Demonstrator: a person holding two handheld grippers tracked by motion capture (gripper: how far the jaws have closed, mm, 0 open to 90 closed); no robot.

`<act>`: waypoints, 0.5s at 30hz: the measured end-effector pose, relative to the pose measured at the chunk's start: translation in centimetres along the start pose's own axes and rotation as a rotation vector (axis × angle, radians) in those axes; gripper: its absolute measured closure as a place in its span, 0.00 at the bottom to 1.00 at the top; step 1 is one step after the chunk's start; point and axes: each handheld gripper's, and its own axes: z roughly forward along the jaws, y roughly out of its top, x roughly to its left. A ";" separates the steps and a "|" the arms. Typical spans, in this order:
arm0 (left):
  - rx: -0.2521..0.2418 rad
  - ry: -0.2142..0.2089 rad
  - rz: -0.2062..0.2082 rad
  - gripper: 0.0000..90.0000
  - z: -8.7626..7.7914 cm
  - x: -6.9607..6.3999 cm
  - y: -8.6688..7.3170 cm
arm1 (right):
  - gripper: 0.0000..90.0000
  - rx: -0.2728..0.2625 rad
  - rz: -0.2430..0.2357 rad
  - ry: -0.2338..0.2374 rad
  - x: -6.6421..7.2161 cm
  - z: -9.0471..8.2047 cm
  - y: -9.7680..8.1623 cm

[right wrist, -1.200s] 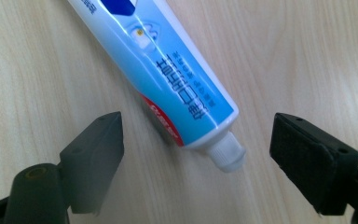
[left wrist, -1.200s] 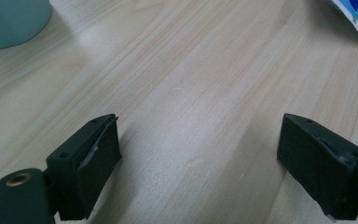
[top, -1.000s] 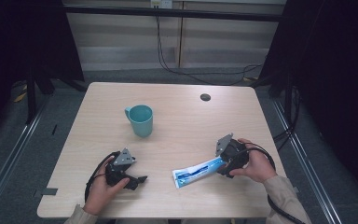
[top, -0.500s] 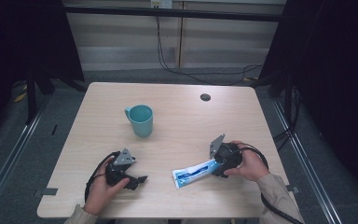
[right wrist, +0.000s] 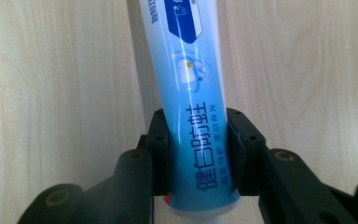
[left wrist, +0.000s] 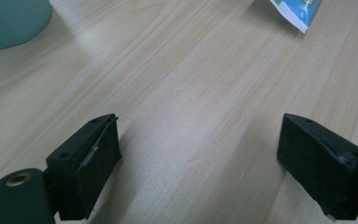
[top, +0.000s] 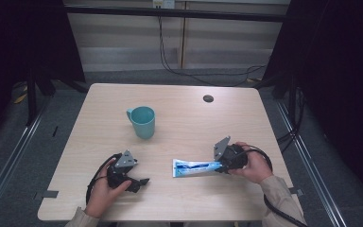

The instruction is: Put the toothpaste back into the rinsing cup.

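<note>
Your right gripper (right wrist: 198, 149) is clamped on the toothpaste tube (top: 196, 167), which lies on the surface (top: 184, 123) right of centre. Grasp done; lift and placement remain. Your left gripper (left wrist: 200, 158) rests spread wide, holding nothing.

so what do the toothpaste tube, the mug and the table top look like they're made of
Toothpaste tube: soft glossy plastic, probably laminate; a light streak runs along its print, and the right gripper clamps it.
Mug: teal, smooth and even; glazed ceramic or plastic, hard to tell.
Table top: pale wood-grain surface with a matte look, likely laminate or veneer.
</note>
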 end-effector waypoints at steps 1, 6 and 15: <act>0.000 -0.004 -0.002 0.14 0.0 0.0 0.0 | 0.74 -0.006 -0.002 0.001 0.0 0.0 -0.1; 0.000 -0.004 -0.001 0.14 0.0 0.0 0.0 | 0.75 -0.050 0.039 -0.006 -0.1 -0.3 -0.6; 0.003 0.001 0.000 0.14 0.0 0.0 0.0 | 0.76 -0.138 0.067 -0.031 0.0 -1.2 -0.9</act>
